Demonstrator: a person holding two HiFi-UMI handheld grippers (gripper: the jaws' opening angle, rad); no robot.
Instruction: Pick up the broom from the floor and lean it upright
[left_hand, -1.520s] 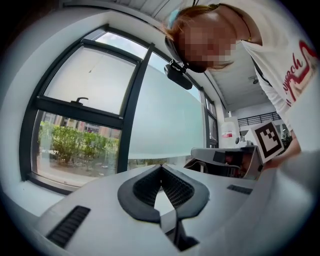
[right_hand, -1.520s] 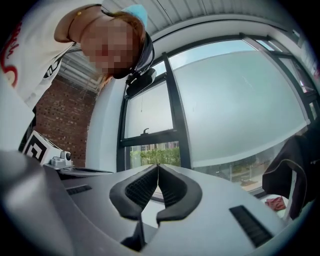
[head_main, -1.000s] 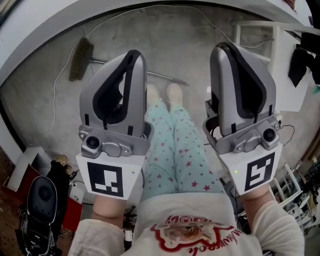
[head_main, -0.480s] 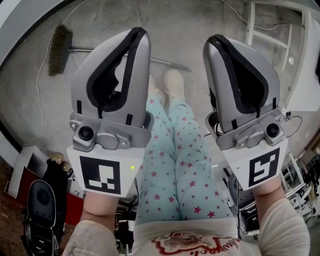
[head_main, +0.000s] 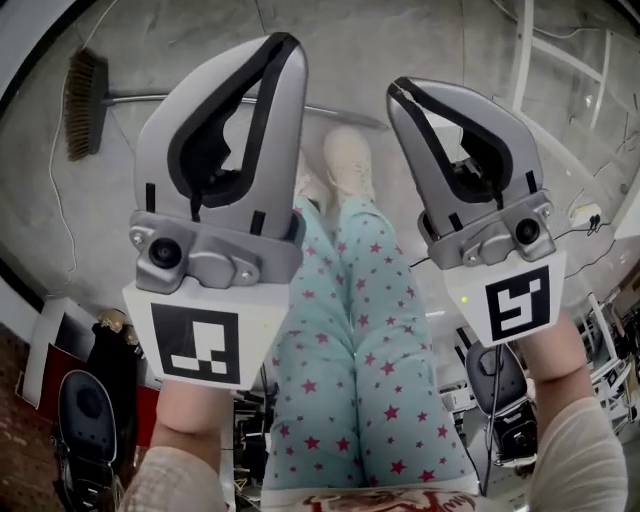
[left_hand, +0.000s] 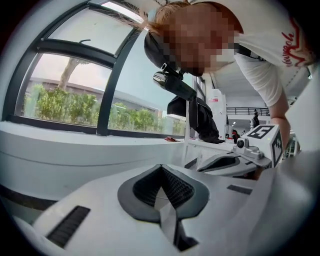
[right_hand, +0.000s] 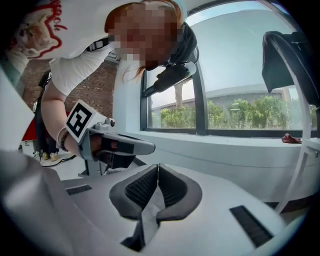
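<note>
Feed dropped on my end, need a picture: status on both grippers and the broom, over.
Left gripper shut, empty. Right gripper shut, empty. Broom flat on floor, upper left, untouched. White cable beside its brush.

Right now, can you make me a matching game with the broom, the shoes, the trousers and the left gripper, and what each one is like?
Things:
1. broom
2. shoes
3. trousers
4. left gripper

What each is like:
A. shut, holding nothing
B. pale green with red stars
C. lying flat on the floor
D. cream-coloured

Pairs: 1-C, 2-D, 3-B, 4-A
</note>
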